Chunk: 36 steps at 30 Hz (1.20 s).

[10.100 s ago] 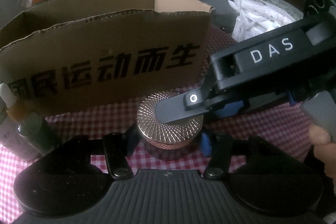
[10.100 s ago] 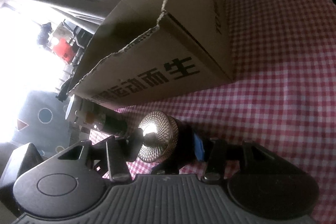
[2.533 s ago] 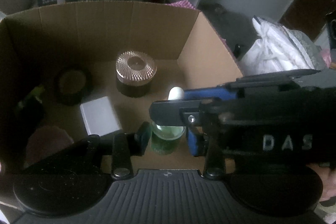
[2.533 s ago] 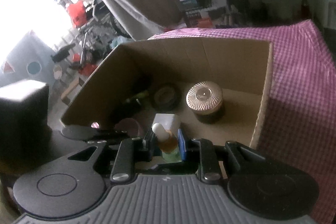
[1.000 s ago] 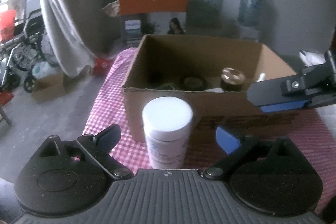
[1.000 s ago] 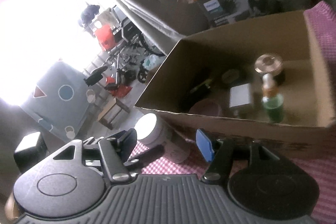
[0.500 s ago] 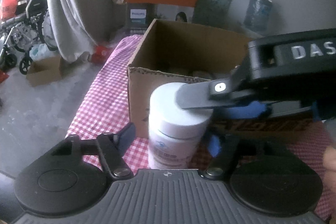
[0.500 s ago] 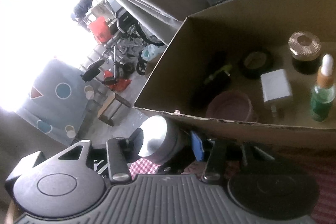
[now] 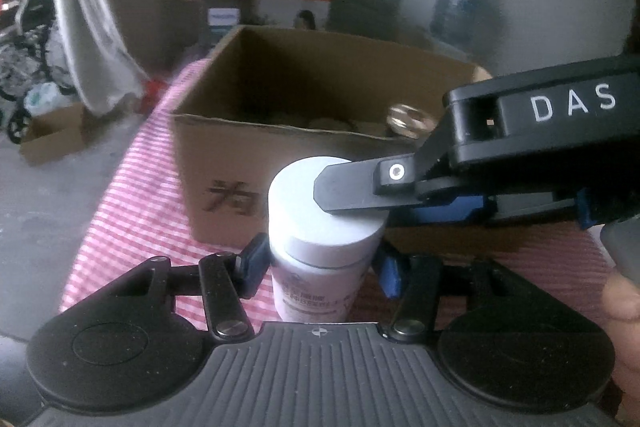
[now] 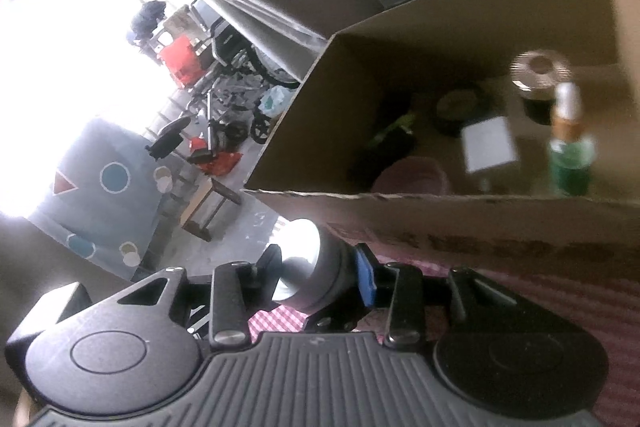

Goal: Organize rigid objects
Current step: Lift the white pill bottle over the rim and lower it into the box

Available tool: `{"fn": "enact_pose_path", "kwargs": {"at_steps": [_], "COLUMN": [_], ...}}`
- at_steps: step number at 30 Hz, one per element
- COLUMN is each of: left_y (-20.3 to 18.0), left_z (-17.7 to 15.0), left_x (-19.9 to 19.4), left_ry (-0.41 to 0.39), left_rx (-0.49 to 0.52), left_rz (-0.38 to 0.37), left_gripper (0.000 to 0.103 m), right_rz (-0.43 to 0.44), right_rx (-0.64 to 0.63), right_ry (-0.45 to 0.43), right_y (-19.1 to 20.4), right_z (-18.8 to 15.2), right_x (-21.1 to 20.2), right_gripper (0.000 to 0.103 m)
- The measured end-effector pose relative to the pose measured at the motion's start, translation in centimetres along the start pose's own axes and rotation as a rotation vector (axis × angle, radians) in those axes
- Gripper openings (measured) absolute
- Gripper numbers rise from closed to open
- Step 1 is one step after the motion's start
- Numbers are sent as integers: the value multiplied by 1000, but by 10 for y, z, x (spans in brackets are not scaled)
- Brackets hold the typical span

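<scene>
Pick-up step: white jar (image 9: 326,227) stands on the checked bench (image 9: 132,195) just before the cardboard box (image 9: 256,131), left tongs (image 9: 320,265) closing about its body, right tongs (image 10: 320,271) closing at its lid; next move, judged: lift clear of the rim, lower inside.

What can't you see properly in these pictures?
- White jar: its label is too blurred to read in the left wrist view; the right tongs cover part of its lid.
- Cardboard box: its front wall hides most of its contents in the left wrist view.
- Dark thing with a yellow-green part: too shadowed in the right wrist view to identify.
</scene>
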<state>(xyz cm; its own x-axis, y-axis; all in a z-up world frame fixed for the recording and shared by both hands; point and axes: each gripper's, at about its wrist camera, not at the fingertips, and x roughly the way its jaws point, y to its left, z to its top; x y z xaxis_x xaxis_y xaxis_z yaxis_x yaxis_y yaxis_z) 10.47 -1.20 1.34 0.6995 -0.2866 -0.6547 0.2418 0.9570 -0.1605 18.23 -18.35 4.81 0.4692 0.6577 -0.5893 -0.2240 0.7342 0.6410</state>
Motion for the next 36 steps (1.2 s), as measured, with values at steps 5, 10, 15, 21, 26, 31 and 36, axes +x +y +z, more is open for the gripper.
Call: {"fn": "enact_pose_path", "kwargs": {"at_steps": [5,10,15,21,26,31,36], "left_y": [-28,-50,-59,-59,-59,-60,-61], "left_z": [-3,-5,-6,-3,0,1,3], "left_x": [0,0,5,14,16,14,13], "left_ry": [28,56,67,86,93,98,99], "left_rx": [54,111,170,175,171,161,162], "left_rz": [-65,-124,-119,-107,-100,-97,-94], "left_gripper": [55,55,56,54,54,53,53], "right_rz": [-44,-106,-100,-94,-98,-98,-94], "right_rx": [38,48,83,68,51,42,42], "right_ry": [-14,-48,-72,-79,-78,-74,-75], "right_y": [-17,-26,-35,-36,-33,-31,-30], "right_z": [-7,-15,-19,-21,-21,-20,-19], "right_x": [-29,-54,-60,-58,-57,-57,-58], "right_gripper": [44,45,46,47,48,48,48]}}
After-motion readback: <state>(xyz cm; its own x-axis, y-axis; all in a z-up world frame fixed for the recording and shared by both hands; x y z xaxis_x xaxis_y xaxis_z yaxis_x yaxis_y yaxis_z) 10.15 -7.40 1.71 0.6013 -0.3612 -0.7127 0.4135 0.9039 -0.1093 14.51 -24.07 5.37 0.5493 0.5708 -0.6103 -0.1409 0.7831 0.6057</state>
